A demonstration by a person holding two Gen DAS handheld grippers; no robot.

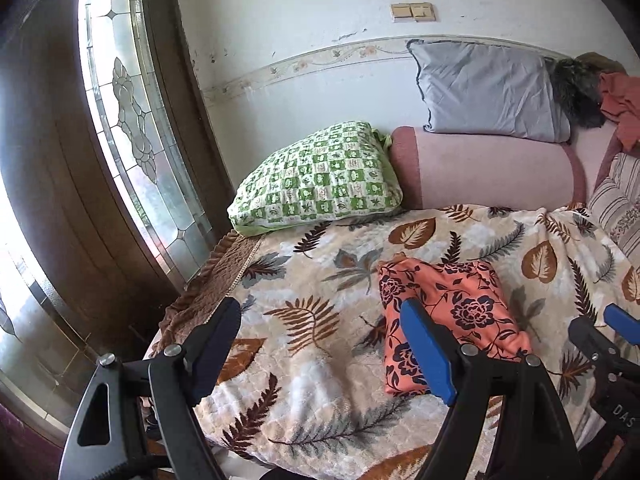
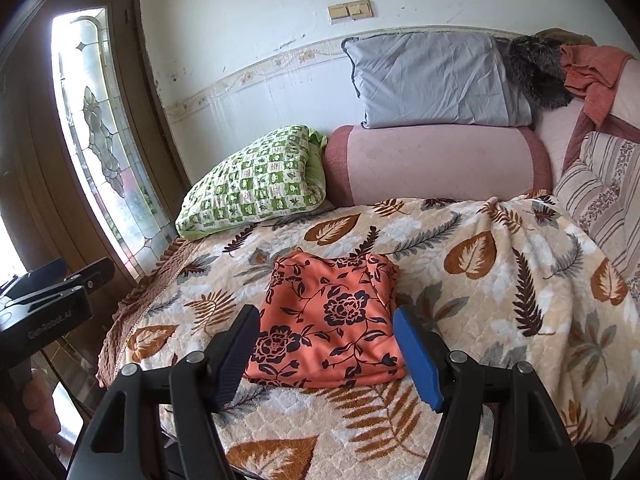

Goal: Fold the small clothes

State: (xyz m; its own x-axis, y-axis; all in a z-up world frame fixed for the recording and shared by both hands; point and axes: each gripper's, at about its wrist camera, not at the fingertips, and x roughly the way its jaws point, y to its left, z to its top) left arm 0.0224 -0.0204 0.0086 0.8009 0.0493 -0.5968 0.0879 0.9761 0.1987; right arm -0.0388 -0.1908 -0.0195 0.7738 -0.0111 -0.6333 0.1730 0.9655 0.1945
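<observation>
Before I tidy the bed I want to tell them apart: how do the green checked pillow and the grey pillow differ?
The green checked pillow lies tilted on the leaf-print blanket; the grey pillow sits higher, on the pink bolster. The green one is patterned, the grey one plain. The green one lies nearer the door. Both lean at the wall end of the bed.

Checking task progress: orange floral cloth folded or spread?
Folded. The orange floral cloth lies as a compact layered rectangle on the leaf-print blanket, neither gripper touching it.
</observation>
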